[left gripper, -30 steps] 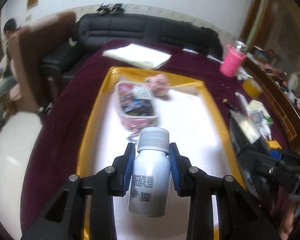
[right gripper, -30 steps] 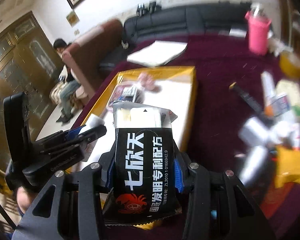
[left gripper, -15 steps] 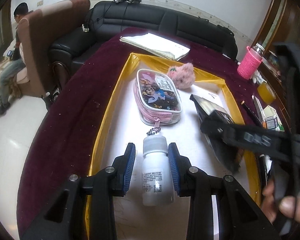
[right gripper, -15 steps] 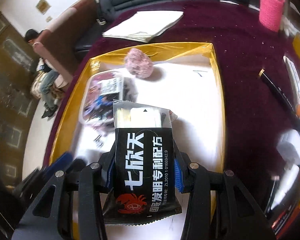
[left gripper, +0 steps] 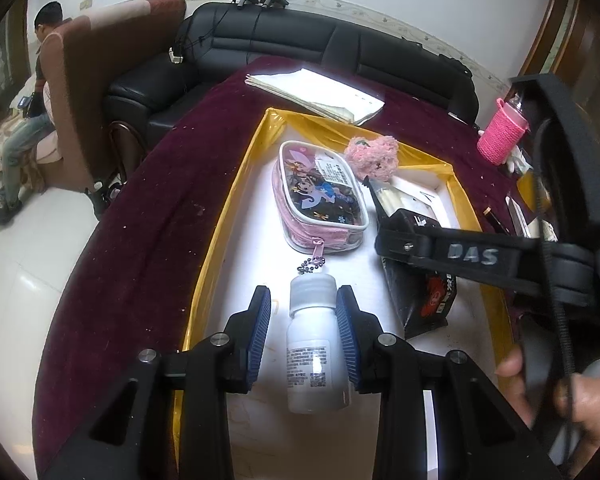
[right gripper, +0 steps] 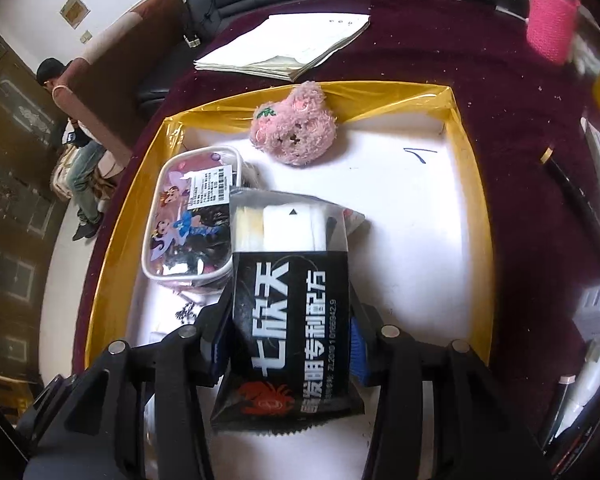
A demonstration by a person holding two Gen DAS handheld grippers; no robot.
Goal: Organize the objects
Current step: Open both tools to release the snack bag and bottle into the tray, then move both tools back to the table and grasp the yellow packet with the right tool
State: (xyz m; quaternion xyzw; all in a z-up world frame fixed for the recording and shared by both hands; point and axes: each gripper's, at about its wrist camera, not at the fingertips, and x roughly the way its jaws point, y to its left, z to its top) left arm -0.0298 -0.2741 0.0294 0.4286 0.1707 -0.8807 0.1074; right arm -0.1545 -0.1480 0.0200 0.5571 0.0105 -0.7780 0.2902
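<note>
Between the slightly parted jaws of the left gripper (left gripper: 303,298), a white plastic bottle with a ribbed cap (left gripper: 314,344) appears set down in the yellow-rimmed white tray (left gripper: 242,184), cap far, long axis along the fingers (a gap shows at the left pad). Right of the pink cartoon zip pouch (left gripper: 320,196), a black foil packet (right gripper: 296,312) is gripped lengthwise by the right gripper (right gripper: 288,316), whose jaws have just been opening slightly.
</note>
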